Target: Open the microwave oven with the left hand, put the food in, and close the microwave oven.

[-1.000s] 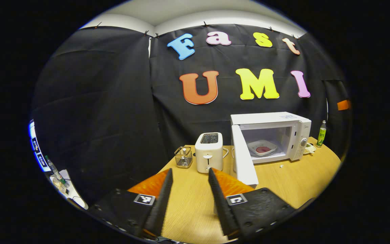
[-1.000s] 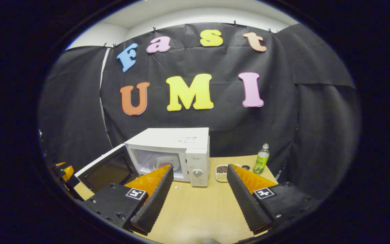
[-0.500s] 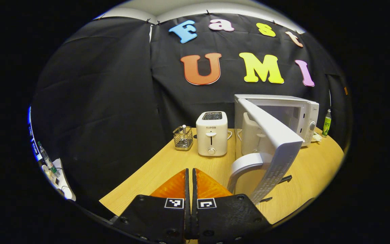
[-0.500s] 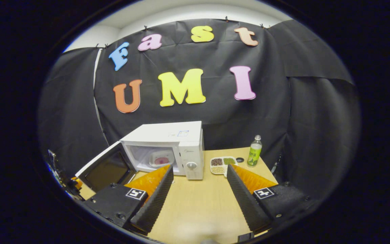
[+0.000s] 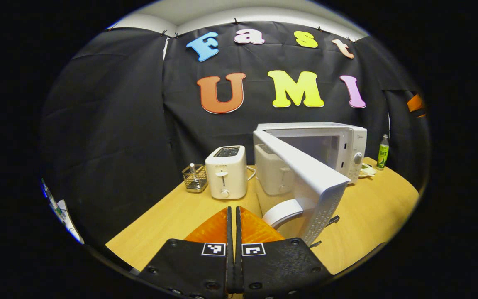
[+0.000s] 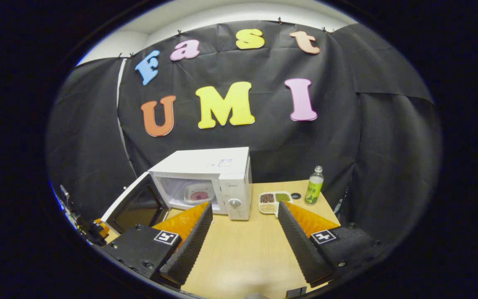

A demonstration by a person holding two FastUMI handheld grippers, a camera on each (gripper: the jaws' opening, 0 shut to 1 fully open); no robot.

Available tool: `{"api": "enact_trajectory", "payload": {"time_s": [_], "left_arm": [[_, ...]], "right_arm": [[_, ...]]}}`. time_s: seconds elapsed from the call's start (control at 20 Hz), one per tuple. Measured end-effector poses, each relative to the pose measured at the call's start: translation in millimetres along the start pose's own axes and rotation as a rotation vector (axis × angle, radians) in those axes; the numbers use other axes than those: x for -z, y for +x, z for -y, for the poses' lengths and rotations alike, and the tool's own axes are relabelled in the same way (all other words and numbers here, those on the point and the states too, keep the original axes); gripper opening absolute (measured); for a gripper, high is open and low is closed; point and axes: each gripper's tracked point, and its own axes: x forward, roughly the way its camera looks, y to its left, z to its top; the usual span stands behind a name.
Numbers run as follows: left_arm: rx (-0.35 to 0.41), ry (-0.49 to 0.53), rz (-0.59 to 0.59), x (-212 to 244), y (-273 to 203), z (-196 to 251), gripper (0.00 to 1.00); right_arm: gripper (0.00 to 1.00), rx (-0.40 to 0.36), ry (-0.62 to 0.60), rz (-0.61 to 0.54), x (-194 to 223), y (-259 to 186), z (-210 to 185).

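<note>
The white microwave [image 6: 206, 170] stands on the wooden table [image 6: 239, 249] with its door [image 6: 133, 203] swung partly open. Inside sits a white plate holding pink food [image 6: 199, 194]. In the left gripper view the door [image 5: 305, 174] stands angled in front of the microwave [image 5: 338, 139] and hides the cavity. Its curved white handle [image 5: 282, 211] is just right of my left gripper [image 5: 234, 211], which is shut with nothing between its fingers. My right gripper [image 6: 244, 206] is open over the table in front of the microwave, holding nothing.
A white toaster [image 5: 226, 172] and a wire basket [image 5: 193, 177] stand left of the microwave. A compartment tray of beans [image 6: 274, 200], a small dark ring [image 6: 296, 195] and a green bottle [image 6: 314, 190] sit to its right. Bare table [image 5: 371, 207] lies right of the door.
The left gripper went from open to shut and moved to the outer side of the door. The door has swung partway toward the microwave. The right gripper drew back slightly.
</note>
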Motion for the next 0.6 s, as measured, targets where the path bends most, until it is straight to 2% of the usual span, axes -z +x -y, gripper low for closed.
{"api": "enact_trajectory", "payload": {"time_s": [0.05,0.15,0.2,0.25,0.3,0.6], "left_arm": [[0.024,-0.003,0.005,-3.3,1.5,16.5,0.00],[0.062,0.005,0.016,-7.1,6.1,48.8,0.00],[0.089,0.003,0.018,-8.0,8.7,66.1,0.00],[0.114,-0.003,0.022,-11.2,11.8,83.9,0.00],[0.143,-0.008,0.021,-12.8,15.0,100.7,0.00],[0.285,0.042,0.062,-36.3,49.4,191.6,0.00]], "right_arm": [[1.00,-0.007,0.001,-0.002,-1.5,1.4,0.3],[1.00,-0.023,0.001,-0.009,-4.1,4.9,2.4],[0.92,-0.035,-0.002,-0.018,-3.6,5.8,2.2],[0.92,-0.038,-0.002,-0.023,-4.2,6.4,5.2],[1.00,-0.040,0.002,-0.023,-6.4,6.6,9.1],[1.00,-0.015,0.010,-0.027,-18.3,11.3,42.7]]}}
